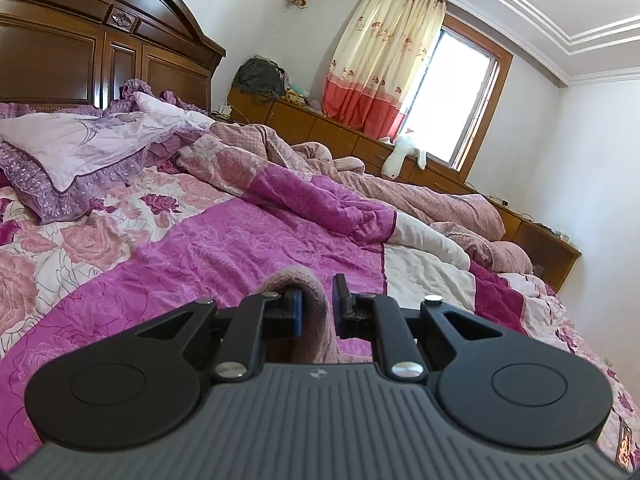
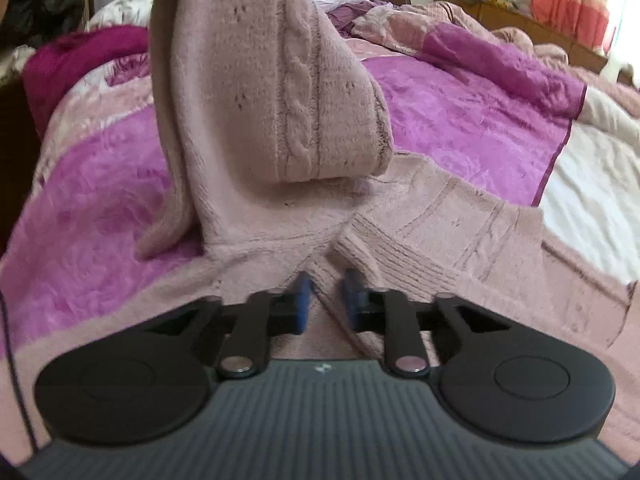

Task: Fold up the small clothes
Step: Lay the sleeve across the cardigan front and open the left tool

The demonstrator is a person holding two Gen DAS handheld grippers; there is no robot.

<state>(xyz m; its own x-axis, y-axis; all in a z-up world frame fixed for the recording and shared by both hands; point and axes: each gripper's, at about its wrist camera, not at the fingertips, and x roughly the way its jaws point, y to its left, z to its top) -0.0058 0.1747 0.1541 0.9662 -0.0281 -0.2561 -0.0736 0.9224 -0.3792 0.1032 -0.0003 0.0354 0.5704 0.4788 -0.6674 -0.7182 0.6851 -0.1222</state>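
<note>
A fuzzy pink cable-knit garment (image 2: pixel 440 220) lies on the magenta floral bedspread (image 2: pixel 460 112). One part of it (image 2: pixel 260 100) is lifted and hangs from above the right wrist view. My right gripper (image 2: pixel 326 286) points down at the garment, its blue pads (image 2: pixel 304 300) shut on a ribbed edge near the middle seam. In the left wrist view, my left gripper (image 1: pixel 318 292) is raised above the bed (image 1: pixel 240 240) and shut on a fold of the same pink knit (image 1: pixel 292 276), which loops over the left pad and hangs below.
Purple pillows (image 1: pixel 72 144) lean against a dark wooden headboard (image 1: pixel 80 52). A rumpled pink quilt (image 1: pixel 360 168) is piled along the bed's far side. Beyond it are a low wooden cabinet (image 1: pixel 312 120), a white plush toy (image 1: pixel 400 152) and a curtained window (image 1: pixel 452 92).
</note>
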